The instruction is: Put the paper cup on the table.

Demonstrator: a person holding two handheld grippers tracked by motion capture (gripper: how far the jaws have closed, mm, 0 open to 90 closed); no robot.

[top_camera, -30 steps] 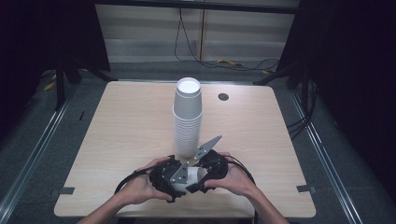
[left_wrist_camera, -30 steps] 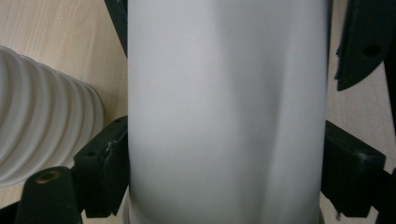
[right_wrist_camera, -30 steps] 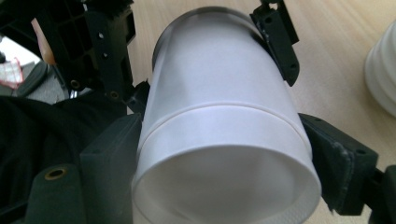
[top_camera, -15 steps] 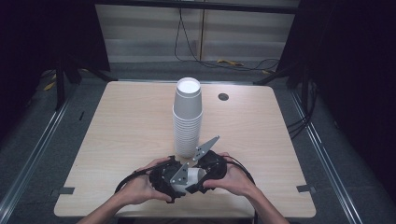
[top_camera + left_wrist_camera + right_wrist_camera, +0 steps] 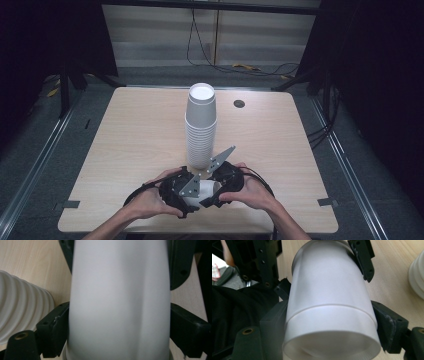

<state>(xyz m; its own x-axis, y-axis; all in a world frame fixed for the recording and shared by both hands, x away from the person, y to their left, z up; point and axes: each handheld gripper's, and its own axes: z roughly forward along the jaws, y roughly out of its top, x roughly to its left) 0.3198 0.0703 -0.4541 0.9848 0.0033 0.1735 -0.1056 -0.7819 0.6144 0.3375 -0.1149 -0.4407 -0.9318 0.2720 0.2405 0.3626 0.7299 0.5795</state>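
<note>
At the bottom middle of the high view, the left gripper (image 5: 192, 192) and the right gripper (image 5: 212, 187) both squeezed one white cup (image 5: 202, 191) lying between them. Its inside could not be seen. Just above stood a tall stack of cups (image 5: 200, 127) on the table (image 5: 125, 135).

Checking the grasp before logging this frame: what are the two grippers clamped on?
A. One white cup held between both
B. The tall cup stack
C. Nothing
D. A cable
A: the white cup lies sideways, pinched by both the left gripper and right gripper, near the cup stack.
</note>
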